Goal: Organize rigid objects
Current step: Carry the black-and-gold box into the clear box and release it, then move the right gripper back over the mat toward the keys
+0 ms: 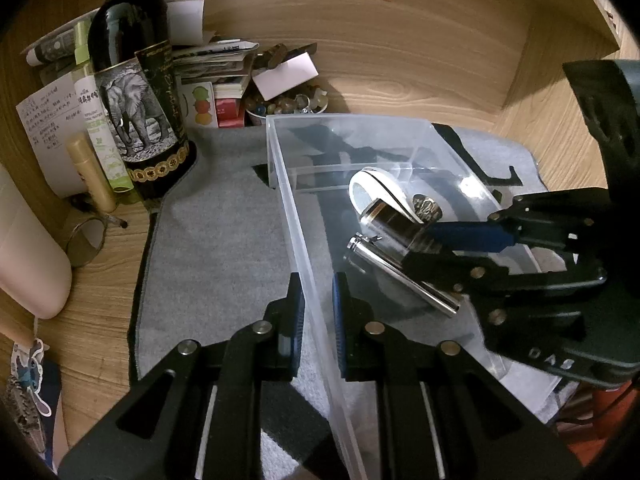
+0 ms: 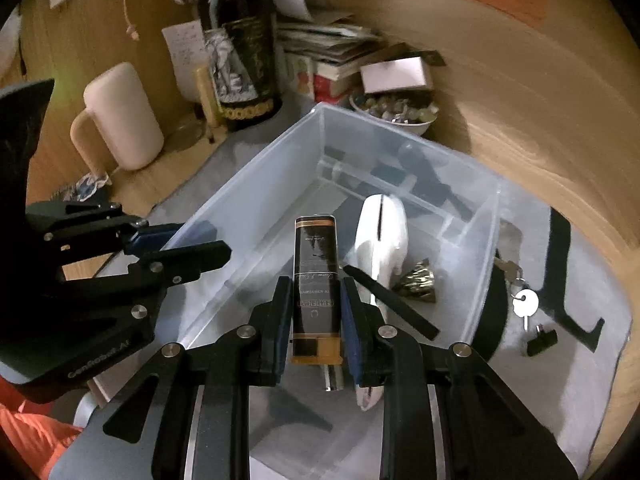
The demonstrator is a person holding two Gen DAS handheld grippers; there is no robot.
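Note:
A clear plastic bin [image 1: 288, 200] [image 2: 256, 200] stands on a grey mat. My left gripper [image 1: 318, 304] is shut on the bin's near wall, one finger on each side; it also shows in the right wrist view [image 2: 188, 248]. My right gripper [image 2: 314, 312] is shut on a black and gold tube [image 2: 316, 280] and holds it inside the bin; the tube also shows in the left wrist view [image 1: 394, 224]. In the bin lie a white curved object [image 2: 382, 236] [image 1: 370, 188], a small brass bell [image 2: 418, 280] [image 1: 428, 206] and a silver metal cylinder [image 1: 404, 276].
A dark wine bottle [image 1: 136, 92] [image 2: 240, 52], slim bottles [image 1: 94, 120], a paper stack [image 1: 216, 68], a bowl of beads [image 2: 396, 114] and a cream pitcher [image 2: 120, 120] stand behind and left. Keys [image 2: 524, 304] lie on the mat right of the bin.

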